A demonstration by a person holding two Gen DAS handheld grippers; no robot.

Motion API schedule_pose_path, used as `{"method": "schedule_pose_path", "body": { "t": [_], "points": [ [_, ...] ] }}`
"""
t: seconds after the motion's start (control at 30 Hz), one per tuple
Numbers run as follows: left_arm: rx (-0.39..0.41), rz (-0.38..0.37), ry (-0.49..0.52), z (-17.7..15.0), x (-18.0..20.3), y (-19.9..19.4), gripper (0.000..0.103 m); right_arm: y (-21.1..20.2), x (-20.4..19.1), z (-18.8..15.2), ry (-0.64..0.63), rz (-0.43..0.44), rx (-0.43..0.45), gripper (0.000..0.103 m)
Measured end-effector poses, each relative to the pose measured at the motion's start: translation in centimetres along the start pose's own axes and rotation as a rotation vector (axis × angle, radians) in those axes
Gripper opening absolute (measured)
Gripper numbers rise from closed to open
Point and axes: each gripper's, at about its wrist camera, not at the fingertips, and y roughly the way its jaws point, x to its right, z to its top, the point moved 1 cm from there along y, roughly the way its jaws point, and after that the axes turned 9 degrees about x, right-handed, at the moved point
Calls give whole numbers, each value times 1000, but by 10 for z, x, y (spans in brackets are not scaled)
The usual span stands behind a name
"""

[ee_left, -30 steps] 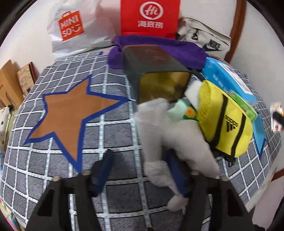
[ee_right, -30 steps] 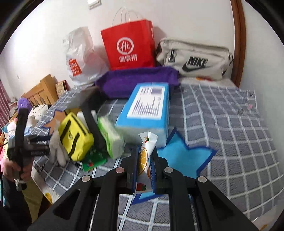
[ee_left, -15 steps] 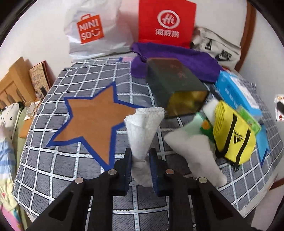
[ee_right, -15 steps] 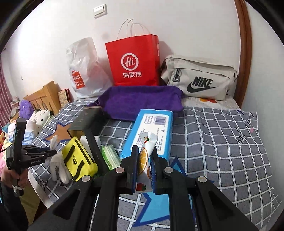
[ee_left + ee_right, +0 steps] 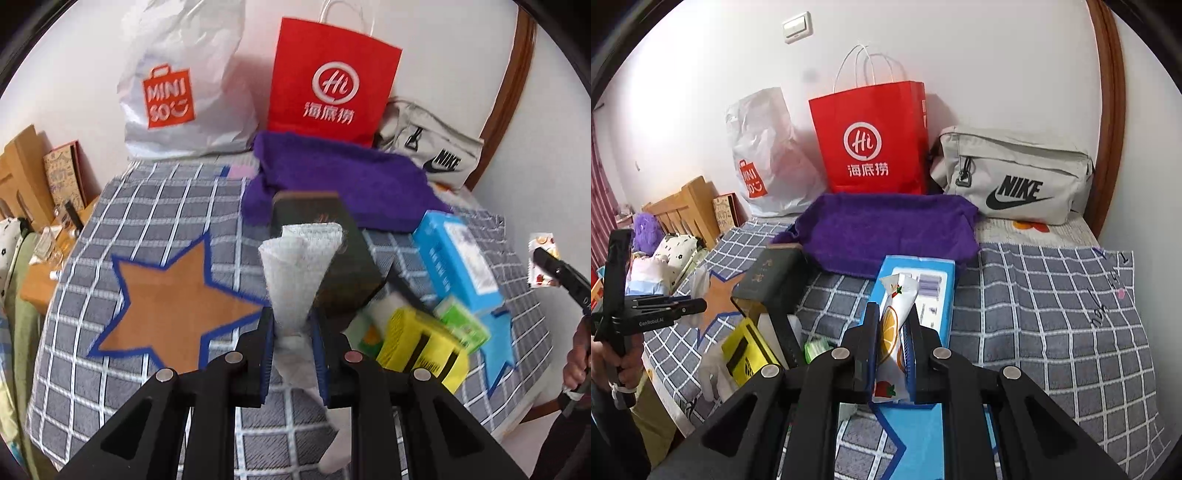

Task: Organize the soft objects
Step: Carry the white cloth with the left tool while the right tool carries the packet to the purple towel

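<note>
My left gripper (image 5: 291, 317) is shut on a white knit glove (image 5: 301, 269), which stands up from the jaws above the grey checked bedspread (image 5: 155, 206); its lower end hangs below them. My right gripper (image 5: 893, 314) is shut on a white snack packet (image 5: 897, 295) printed with an orange slice and strawberries, held over the blue box (image 5: 932, 291). A second white glove (image 5: 714, 369) lies at the bed's near edge by the yellow pouch (image 5: 746, 350). The right wrist view shows the left gripper (image 5: 690, 304) at far left, in a person's hand.
A purple towel (image 5: 332, 181) lies at the back, with a red paper bag (image 5: 332, 88), a white Miniso bag (image 5: 181, 92) and a grey Nike bag (image 5: 1015, 177) against the wall. A dark box (image 5: 325, 236), a green pack (image 5: 461, 321) and the yellow pouch (image 5: 421, 343) crowd the middle.
My left gripper closed on the white glove and lifted it off the pile. My right gripper rose with the snack packet still held.
</note>
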Motion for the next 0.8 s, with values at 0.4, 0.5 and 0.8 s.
{"method": "schedule_pose_path", "body": {
  "t": [0.4,0.5,0.8],
  "points": [
    [17,-40,-10,59,21,23,19,29,12,46,6,22,28,13],
    [17,-33,-14,71,21,30,19,42,16,57,12,27,21,13],
    [-9,-11,-22,105,22,62,19,89,20,84,-5,43,-4,13]
  ]
}}
